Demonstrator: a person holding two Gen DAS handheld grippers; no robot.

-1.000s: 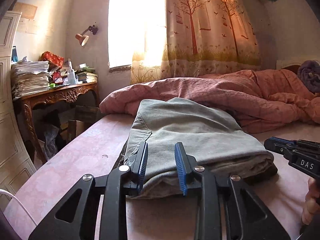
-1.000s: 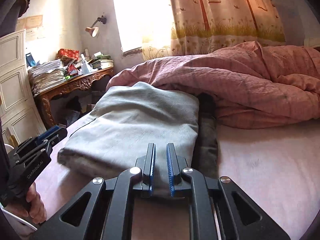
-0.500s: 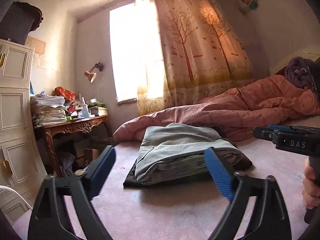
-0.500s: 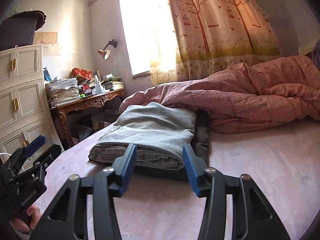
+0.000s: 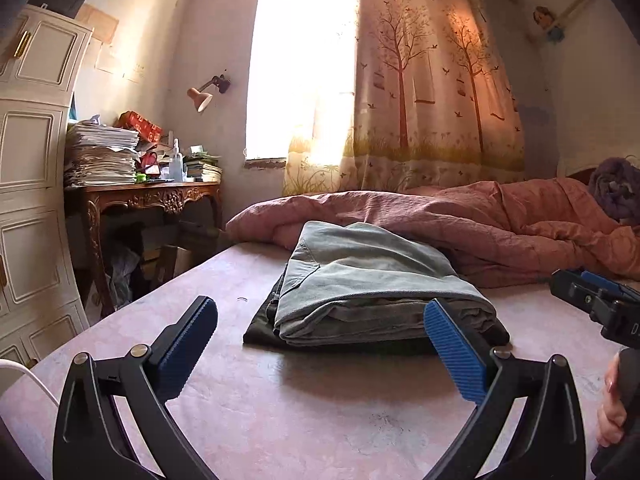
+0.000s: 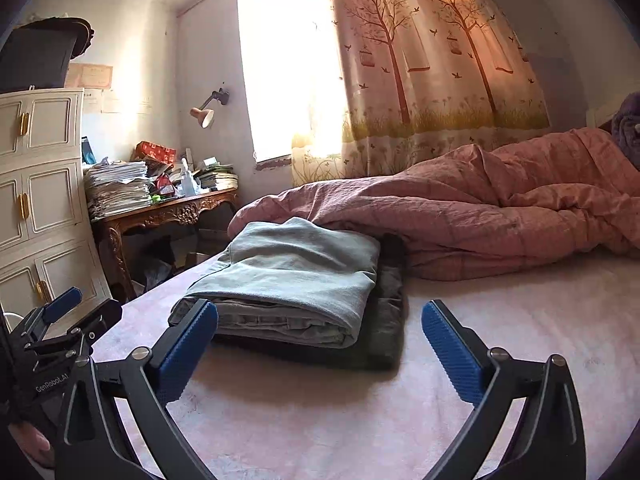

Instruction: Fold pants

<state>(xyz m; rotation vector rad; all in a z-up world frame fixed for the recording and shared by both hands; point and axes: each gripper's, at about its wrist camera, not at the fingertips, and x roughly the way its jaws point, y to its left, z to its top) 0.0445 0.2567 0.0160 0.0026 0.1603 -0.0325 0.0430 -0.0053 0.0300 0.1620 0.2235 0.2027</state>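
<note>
Grey-green pants (image 5: 368,280) lie folded in a thick stack on the pink bed sheet (image 5: 320,412), on top of a darker folded garment (image 5: 260,324). They also show in the right wrist view (image 6: 296,276), with the dark garment (image 6: 384,320) under them. My left gripper (image 5: 320,344) is open and empty, held back from the near edge of the stack. My right gripper (image 6: 320,344) is open and empty, also back from the stack. The right gripper shows at the right edge of the left view (image 5: 600,300), the left gripper at the left edge of the right view (image 6: 60,320).
A rumpled pink quilt (image 5: 460,224) lies just behind the pants. A carved wooden desk (image 5: 148,196) piled with papers stands left of the bed, beside a white cabinet (image 5: 32,200). A tree-print curtain (image 5: 420,100) and bright window are behind.
Both grippers let go of the folded pants, opened wide and pulled back from the stack. The pants stay folded on the bed.
</note>
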